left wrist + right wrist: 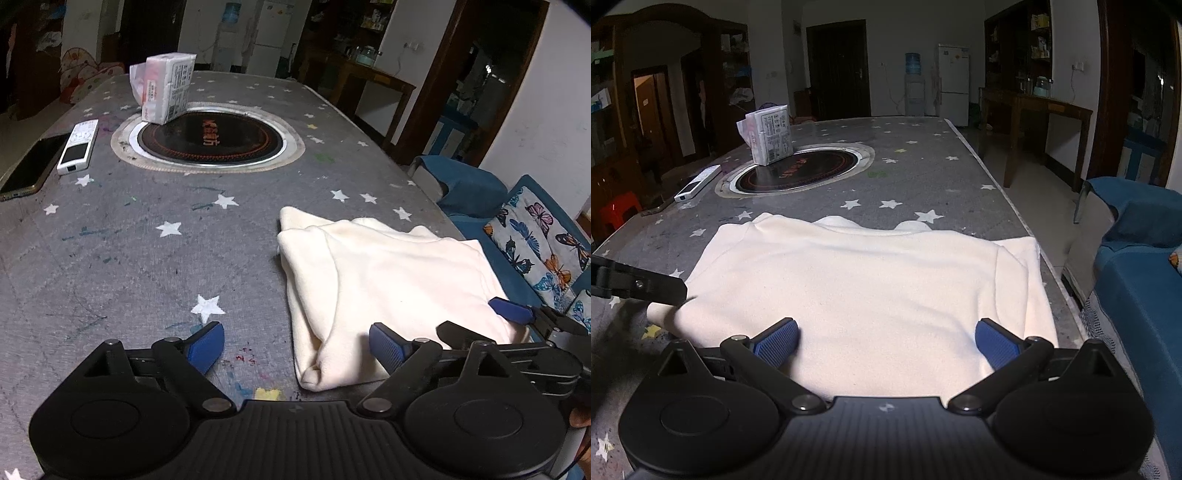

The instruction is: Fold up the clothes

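Observation:
A cream-white folded garment (388, 280) lies on the grey star-patterned tablecloth (147, 240), near the table's right edge. My left gripper (297, 341) is open at the garment's near left corner, its right pad over the cloth's edge. My right gripper (886, 341) is open, both blue pads resting at the near edge of the garment (868, 277). In the left wrist view one blue fingertip (511, 310) of the right gripper shows at the garment's right side. A black part of the left gripper (639, 284) shows at the garment's left corner in the right wrist view.
A round black induction plate (210, 138) is set in the table's middle, with a tissue pack (168, 86) on its rim. A white remote (78, 146) and a phone (29, 166) lie far left. A blue sofa (1137, 288) with a butterfly cushion (543, 240) stands right of the table.

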Available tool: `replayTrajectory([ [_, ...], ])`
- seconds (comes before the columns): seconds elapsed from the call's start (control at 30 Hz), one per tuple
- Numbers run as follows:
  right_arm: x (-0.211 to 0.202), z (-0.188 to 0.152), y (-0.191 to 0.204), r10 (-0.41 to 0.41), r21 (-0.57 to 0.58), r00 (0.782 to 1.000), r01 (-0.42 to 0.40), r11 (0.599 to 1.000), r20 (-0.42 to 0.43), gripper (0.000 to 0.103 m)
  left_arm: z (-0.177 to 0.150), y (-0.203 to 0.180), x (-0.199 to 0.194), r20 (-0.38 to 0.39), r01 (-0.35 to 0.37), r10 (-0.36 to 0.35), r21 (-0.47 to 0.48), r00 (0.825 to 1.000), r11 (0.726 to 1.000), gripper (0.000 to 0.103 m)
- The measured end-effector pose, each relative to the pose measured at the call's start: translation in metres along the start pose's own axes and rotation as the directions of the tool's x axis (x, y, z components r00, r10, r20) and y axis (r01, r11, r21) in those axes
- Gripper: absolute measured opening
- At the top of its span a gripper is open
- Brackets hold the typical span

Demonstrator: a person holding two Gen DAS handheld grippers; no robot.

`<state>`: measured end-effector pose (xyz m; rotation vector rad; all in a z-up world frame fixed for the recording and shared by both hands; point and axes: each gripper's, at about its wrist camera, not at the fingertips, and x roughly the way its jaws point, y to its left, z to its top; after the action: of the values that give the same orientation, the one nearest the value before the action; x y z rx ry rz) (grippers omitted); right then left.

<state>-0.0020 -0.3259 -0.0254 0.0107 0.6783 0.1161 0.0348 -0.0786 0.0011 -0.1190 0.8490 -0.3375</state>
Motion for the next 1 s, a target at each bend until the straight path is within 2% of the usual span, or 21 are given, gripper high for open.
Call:
replayTrajectory([
  [0.43,-0.024,-0.001,0.003,-0.040,0.038,0.999,0.041,0.998,-0.029,0.103,-0.006,-0.012,-0.023,0.043,0.040,-0.040,0.016,0.998,0.999,0.090],
  [0.6,-0.033,-0.005,0.000,-0.060,0.088,0.997,0.064,0.994,-0.047,0.103,-0.010,-0.018,-0.026,0.047,0.049,-0.051,0.034,0.998,0.998,0.092],
  [0.8,-0.040,-0.011,-0.002,-0.077,0.099,0.995,0.083,0.992,-0.062,0.103,-0.013,-0.025,-0.031,0.063,0.037,-0.040,0.056,0.997,0.998,0.103],
  [1.0,-0.045,-0.014,0.001,-0.097,0.070,0.994,0.101,0.992,-0.057,0.103,-0.014,-0.032,-0.033,0.067,0.023,-0.029,0.077,0.997,0.997,0.103],
])
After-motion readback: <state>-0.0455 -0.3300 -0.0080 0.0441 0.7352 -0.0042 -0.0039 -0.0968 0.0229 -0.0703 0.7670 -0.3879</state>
